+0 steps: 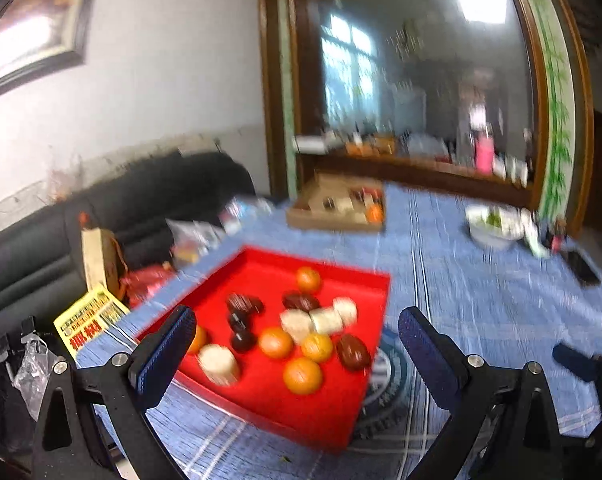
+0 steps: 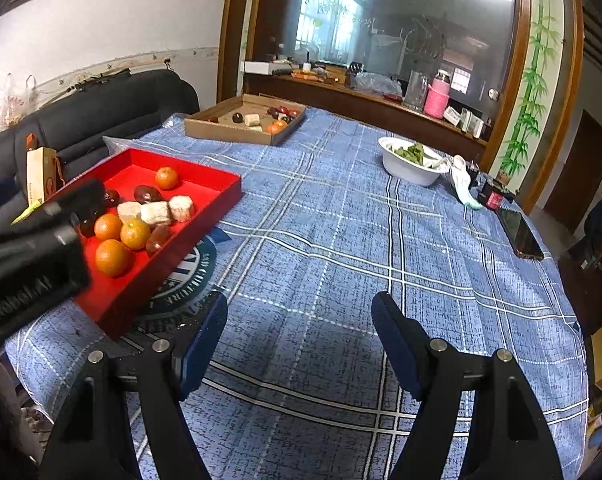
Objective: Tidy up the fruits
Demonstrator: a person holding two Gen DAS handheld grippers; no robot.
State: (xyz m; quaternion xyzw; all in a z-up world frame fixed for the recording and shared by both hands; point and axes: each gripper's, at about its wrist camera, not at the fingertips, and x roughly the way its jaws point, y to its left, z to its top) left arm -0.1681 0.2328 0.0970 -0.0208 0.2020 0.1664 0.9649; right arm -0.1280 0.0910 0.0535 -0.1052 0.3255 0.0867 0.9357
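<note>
Right now my left gripper hangs over the near edge of the red tray with its jaws spread wide and nothing between the pads; that view is smeared with blur, so fine detail is lost. Inside the tray I can see several oranges, a few dark brown oval fruits and pale cream-coloured chunks lying loose, the cream pieces clustered together near the middle and the oranges mostly toward the near side. My right gripper is also released, its blue-padded fingers apart above bare blue checked tablecloth, well to the right of the tray and gripping nothing. From the right wrist I see the left tool's black body crossing in front of the tray's left part. Farther back on the table sits a shallow cardboard box holding more of the same fruit. A white bowl with green leaves stands to the right, and a dark phone lies near the table's right edge.
</note>
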